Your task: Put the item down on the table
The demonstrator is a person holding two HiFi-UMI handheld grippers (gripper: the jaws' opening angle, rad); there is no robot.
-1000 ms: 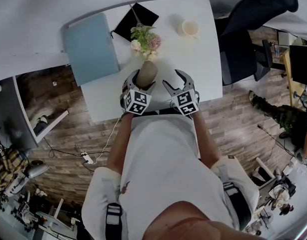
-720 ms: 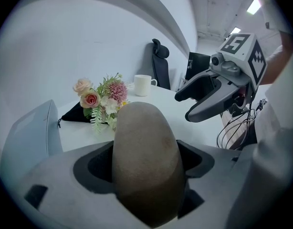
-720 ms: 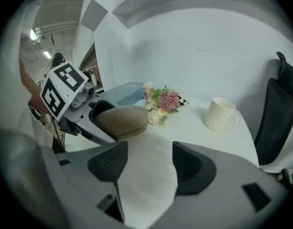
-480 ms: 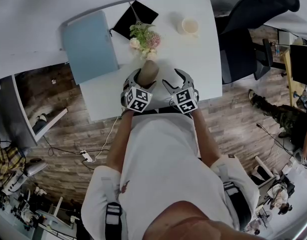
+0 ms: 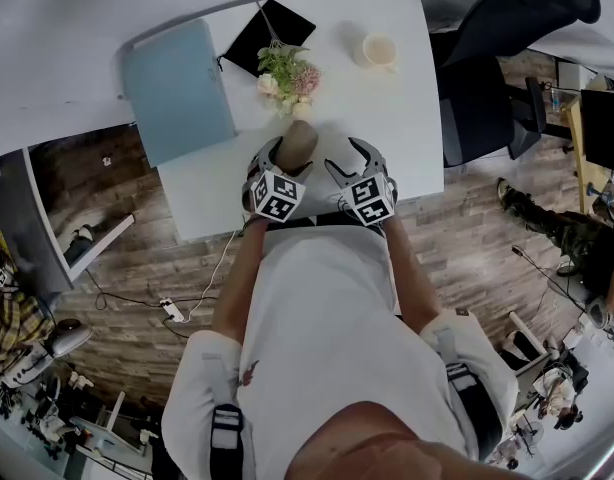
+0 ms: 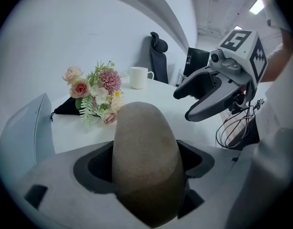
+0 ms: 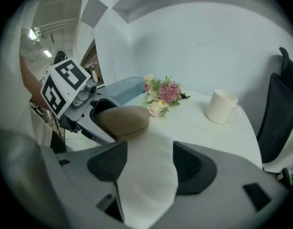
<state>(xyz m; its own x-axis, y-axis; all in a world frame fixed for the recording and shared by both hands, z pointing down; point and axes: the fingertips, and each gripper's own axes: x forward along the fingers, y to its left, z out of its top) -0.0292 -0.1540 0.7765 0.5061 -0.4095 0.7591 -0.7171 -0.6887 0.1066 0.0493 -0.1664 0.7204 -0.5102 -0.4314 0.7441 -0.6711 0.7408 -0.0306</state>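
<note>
Clamped from both sides, the left gripper [image 6: 145, 162] has its jaws pressed against a smooth brown egg-shaped item [image 6: 139, 128], which stands up between the dark pads with its rounded end well clear of them. That item sits low over the near edge of the white table [image 7: 218, 142]; whether its underside touches the surface cannot be told. Just beside it, the right gripper [image 7: 150, 168] has its jaws partly apart, and they have just been opening; between them lies only bare tabletop, and they touch nothing. The two grippers are side by side and both angle downward, the right one's tips close to the item without meeting it. Beyond the item lies a small bunch of pink and cream flowers [image 6: 96, 92] with green fern, flat on the table. Behind the flowers is a black pouch [image 5: 272, 38], to the right of it a white mug [image 6: 138, 77], and at the left a pale blue folder [image 5: 179, 93]. A black office chair [image 5: 487, 78] stands at the table's right side
</note>
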